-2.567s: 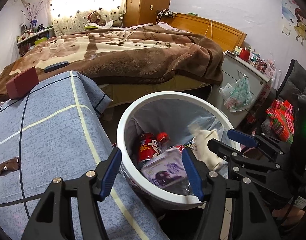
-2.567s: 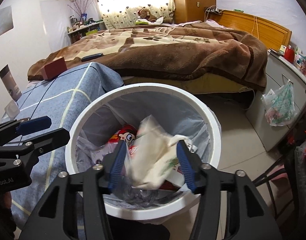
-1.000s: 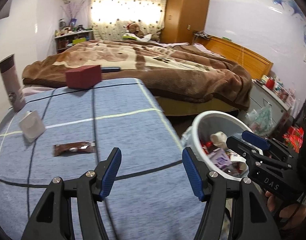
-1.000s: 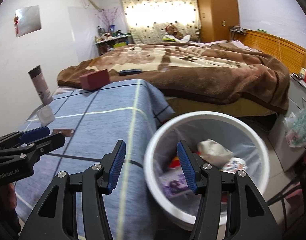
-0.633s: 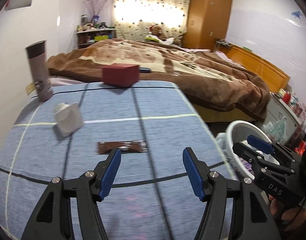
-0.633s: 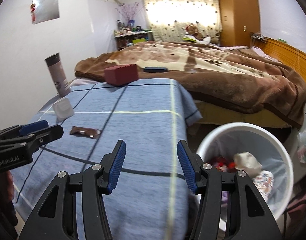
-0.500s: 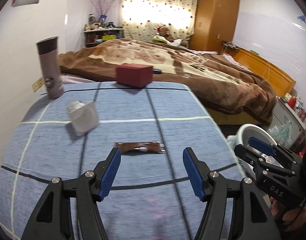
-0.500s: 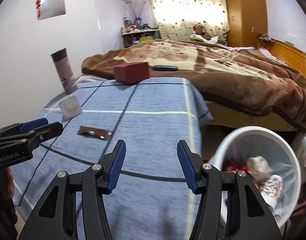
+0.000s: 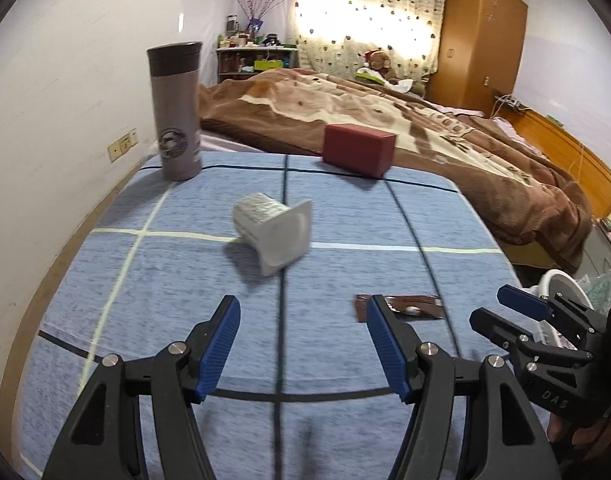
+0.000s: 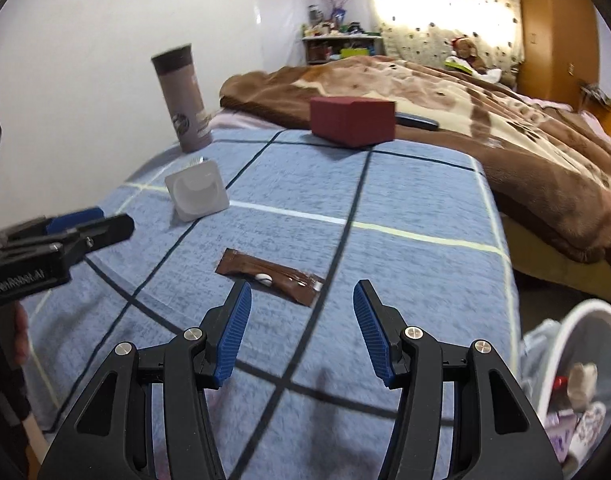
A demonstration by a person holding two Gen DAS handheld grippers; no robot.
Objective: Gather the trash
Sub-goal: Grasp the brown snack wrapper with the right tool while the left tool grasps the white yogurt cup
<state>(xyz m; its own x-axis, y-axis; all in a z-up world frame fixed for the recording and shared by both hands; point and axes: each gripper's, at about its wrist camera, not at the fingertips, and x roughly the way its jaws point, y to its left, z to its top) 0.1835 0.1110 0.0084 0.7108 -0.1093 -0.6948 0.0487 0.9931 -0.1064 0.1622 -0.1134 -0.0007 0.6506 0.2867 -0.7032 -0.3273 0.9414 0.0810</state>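
Observation:
A brown snack wrapper (image 10: pixel 270 276) lies flat on the blue checked tablecloth (image 10: pixel 405 208), just ahead of my open, empty right gripper (image 10: pixel 301 308). It also shows in the left wrist view (image 9: pixel 409 307), partly behind the right finger. A white plastic cup (image 9: pixel 274 232) lies on its side ahead of my open, empty left gripper (image 9: pixel 301 328); it shows in the right wrist view (image 10: pixel 196 191) too. The white trash bin (image 10: pixel 577 376) holding rubbish stands on the floor at the table's right end.
A grey thermos (image 9: pixel 176 110) stands at the table's far left corner by the wall. A dark red box (image 9: pixel 357 149) sits at the far edge. A bed with a brown blanket (image 9: pixel 445 136) lies beyond the table. The right gripper shows at the right of the left wrist view (image 9: pixel 545 328).
Both grippers have swung left from over the bin to over the table. The crumpled white paper was let go into the bin. The wrapper and cup now lie close ahead.

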